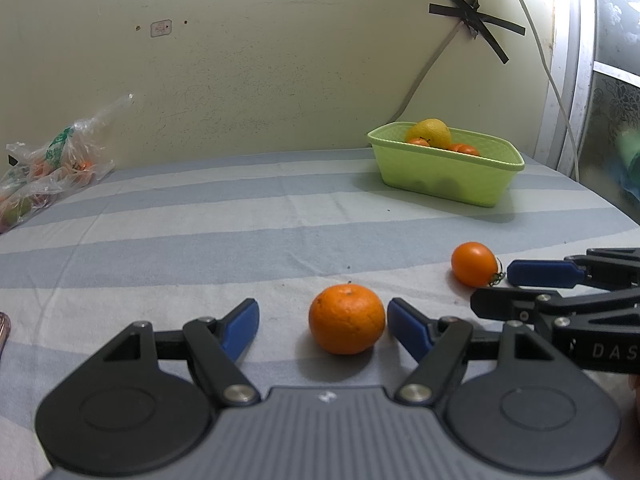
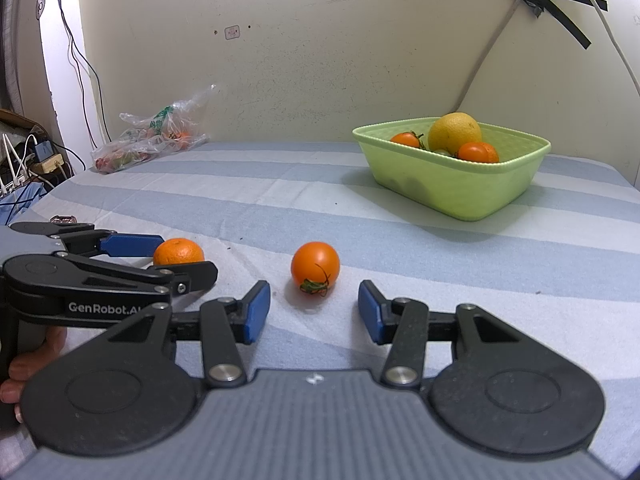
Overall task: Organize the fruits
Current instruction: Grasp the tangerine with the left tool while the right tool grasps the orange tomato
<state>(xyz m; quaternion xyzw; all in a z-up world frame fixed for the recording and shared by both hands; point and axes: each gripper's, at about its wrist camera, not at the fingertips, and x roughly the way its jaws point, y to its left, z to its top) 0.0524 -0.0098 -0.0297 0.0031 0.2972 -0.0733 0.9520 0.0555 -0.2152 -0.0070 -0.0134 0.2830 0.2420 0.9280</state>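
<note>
1. Resting low centre on the striped cloth [image 1: 200, 216], one mandarin [image 1: 346, 319] sits between the left gripper [image 1: 323, 330], jaws wide, holding nothing.
2. One orange tomato [image 2: 315, 268] lies ahead of the right gripper [image 2: 314, 312], jaws partly open, empty; both grippers angle downward.
3. One green basket [image 2: 460, 188], upper right, shows three fruits.

A crinkled clear plastic bag [image 2: 152, 136] is lying at ten o'clock; black crossed tape strips [image 2: 540, 4] are sticking at two o'clock.

Two low wrist views side by side, both facing the wall, sharing the green basket [image 1: 448, 176] [image 2: 460, 188]
</note>
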